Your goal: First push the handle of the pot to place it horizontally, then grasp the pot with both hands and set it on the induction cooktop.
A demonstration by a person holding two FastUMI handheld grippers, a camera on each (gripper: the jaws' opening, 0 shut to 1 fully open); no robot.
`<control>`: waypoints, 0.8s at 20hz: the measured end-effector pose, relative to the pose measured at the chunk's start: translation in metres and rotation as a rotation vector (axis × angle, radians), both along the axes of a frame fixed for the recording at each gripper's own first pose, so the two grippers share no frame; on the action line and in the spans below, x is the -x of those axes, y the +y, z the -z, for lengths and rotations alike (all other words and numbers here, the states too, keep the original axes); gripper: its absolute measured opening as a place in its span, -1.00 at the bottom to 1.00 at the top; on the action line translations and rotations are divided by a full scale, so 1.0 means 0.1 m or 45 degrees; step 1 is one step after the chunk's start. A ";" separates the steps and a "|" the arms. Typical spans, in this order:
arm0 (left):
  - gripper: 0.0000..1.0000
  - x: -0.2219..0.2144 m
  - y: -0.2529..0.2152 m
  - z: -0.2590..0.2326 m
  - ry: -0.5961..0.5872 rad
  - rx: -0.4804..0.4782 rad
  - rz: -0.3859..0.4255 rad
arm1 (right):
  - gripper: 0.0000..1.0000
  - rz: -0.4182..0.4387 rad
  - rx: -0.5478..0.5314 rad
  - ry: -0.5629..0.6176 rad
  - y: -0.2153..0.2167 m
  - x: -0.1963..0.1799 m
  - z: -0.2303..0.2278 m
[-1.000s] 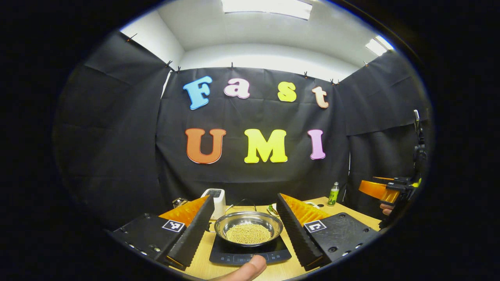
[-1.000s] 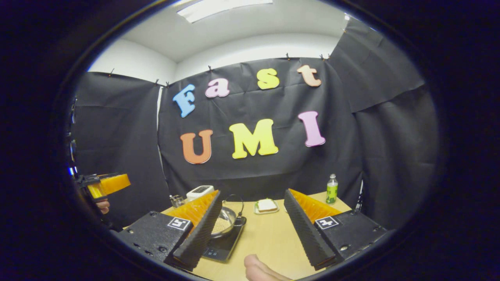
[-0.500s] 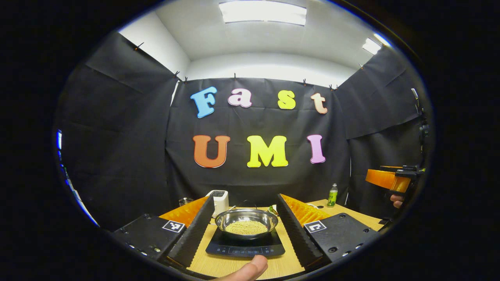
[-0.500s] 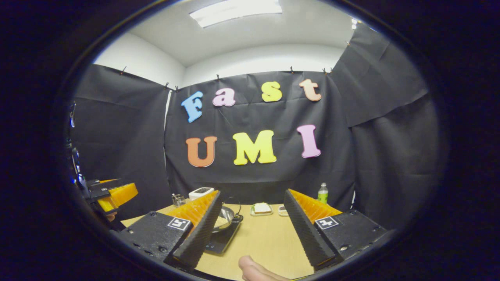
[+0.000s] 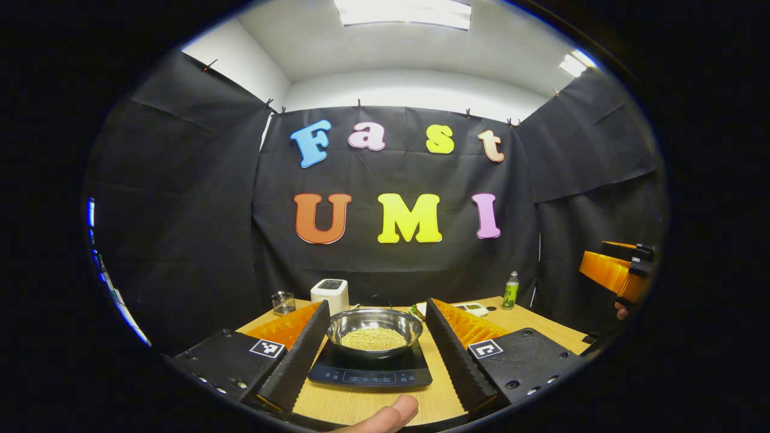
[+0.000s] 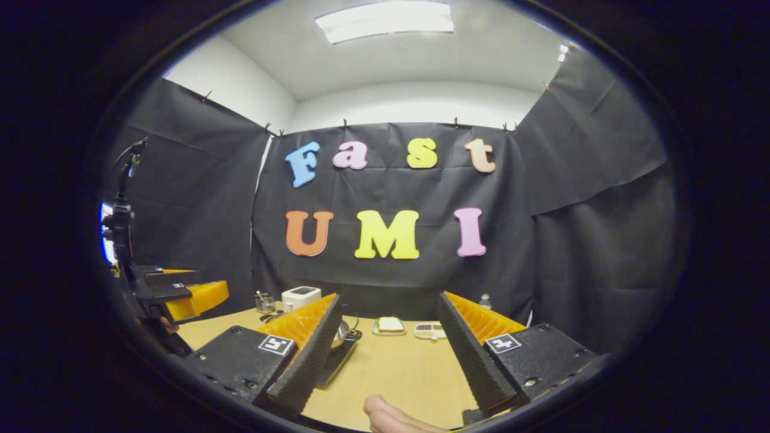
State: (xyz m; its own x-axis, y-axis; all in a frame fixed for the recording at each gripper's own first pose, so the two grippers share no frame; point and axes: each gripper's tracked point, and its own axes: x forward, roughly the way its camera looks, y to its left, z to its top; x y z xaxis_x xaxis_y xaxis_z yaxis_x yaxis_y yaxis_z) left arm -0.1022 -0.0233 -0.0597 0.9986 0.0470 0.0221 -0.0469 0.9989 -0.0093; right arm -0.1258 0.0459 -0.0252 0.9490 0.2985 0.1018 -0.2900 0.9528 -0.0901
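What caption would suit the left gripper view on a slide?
Steel pot of small yellow grains resting on the black induction cooktop, framed by the open left gripper.

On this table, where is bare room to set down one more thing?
The table is bare to the right of the cooktop, in front of the small plates. It is crowded on the cooktop, where the pot sits, and along the back by the white box, glass and bottle.

Bright ceiling lights shine down above me; my pictures look sharp; the edges bend round.
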 end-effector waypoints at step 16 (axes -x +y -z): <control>0.90 -0.05 0.06 0.05 0.025 -0.006 -0.023 | 0.93 0.026 -0.095 0.069 -0.05 -0.14 0.07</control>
State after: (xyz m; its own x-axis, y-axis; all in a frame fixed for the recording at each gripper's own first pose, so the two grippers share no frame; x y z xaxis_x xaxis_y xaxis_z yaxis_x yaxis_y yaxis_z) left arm -0.0974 -0.0169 -0.0647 0.9979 0.0650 0.0031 -0.0650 0.9979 -0.0036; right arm -0.1122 0.0406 -0.0325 0.9596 0.2722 0.0712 -0.2727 0.9621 -0.0030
